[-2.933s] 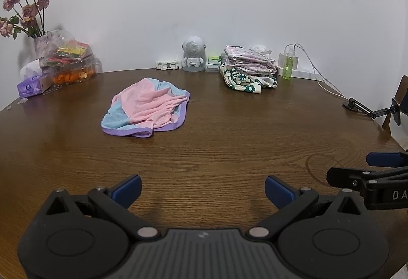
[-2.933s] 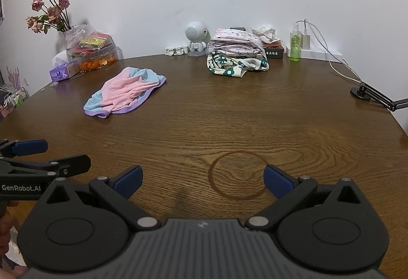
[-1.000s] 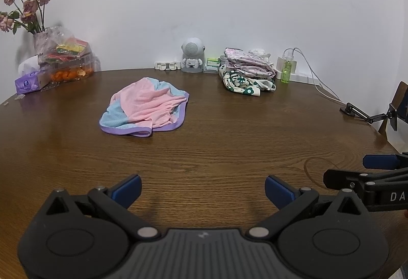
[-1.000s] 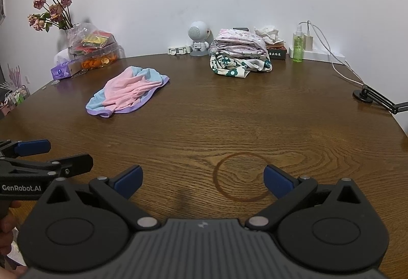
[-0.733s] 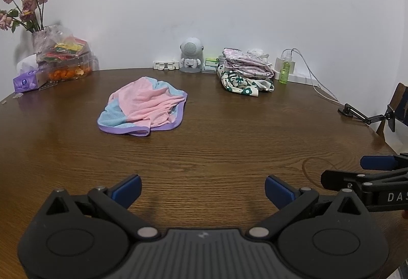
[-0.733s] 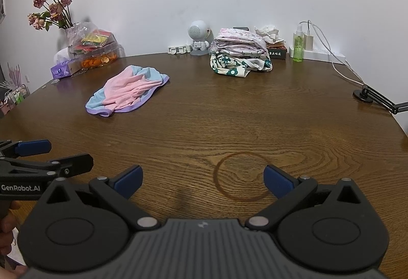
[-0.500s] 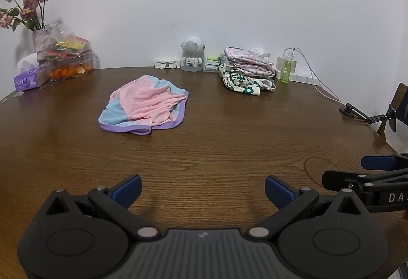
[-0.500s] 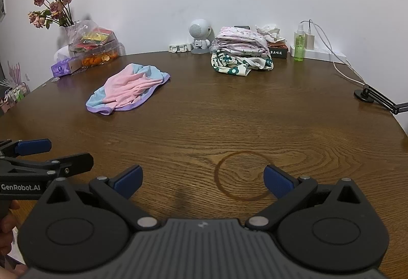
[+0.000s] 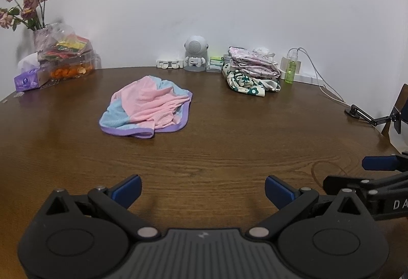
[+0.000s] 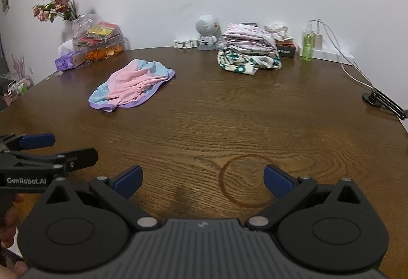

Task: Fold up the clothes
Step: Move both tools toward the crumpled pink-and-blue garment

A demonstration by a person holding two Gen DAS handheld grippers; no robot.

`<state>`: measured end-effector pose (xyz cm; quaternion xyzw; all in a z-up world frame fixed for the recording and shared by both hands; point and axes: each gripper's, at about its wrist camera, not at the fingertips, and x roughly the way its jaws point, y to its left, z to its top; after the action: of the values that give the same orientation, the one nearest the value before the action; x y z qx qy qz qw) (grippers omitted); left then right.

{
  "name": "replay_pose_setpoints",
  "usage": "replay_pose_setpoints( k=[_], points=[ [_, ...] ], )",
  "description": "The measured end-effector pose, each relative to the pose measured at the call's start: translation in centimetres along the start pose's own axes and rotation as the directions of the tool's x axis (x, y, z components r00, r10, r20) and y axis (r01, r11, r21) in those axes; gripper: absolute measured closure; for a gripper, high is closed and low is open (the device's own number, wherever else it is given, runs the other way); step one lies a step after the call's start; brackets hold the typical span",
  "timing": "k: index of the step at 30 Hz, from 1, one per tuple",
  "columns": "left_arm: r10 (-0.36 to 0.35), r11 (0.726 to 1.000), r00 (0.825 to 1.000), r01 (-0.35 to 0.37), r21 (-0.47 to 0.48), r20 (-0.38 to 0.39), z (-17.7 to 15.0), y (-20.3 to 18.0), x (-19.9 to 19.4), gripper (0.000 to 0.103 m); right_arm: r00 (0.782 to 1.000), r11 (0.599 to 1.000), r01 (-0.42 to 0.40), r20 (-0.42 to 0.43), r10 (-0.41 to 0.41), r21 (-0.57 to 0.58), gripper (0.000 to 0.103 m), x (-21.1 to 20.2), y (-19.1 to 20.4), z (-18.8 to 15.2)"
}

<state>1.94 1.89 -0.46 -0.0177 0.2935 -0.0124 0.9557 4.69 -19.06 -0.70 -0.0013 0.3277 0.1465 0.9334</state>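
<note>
Both grippers I'm running are spread wide with nothing in them: my left gripper [image 9: 202, 188] hangs low over bare wood at the near edge of the table [image 9: 229, 141], and my right gripper [image 10: 202, 180] sits just beside it, over a ring stain [image 10: 248, 180] in the grain. Ahead and to the left, well apart from both, lies the pink, blue and purple garment [image 9: 146, 106], crumpled in a loose heap and not yet folded. Further back by the wall sits a stack of folded clothes [image 9: 251, 73], so I judge this is the approach to the next piece. My next move calls for reaching forward, pinching two edges of the purple hem and spreading it flat before any fold.
</note>
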Motion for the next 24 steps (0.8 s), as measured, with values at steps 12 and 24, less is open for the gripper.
replay_pose_setpoints(
  k=[12,24],
  points=[
    [0.163,0.987,0.987,-0.163,-0.004,0.013,7.2,4.0,5.9,0.000,0.992,0.981,-0.122,0.022,0.127,-0.151,0.000,5.5,1.3,9.5],
    [0.294,0.944,0.945,-0.310,-0.112,-0.143,12.6,11.9,13.7,0.001,0.979,0.962,-0.199,-0.083,0.186,-0.186,0.000,15.6,5.5,18.4]
  ],
)
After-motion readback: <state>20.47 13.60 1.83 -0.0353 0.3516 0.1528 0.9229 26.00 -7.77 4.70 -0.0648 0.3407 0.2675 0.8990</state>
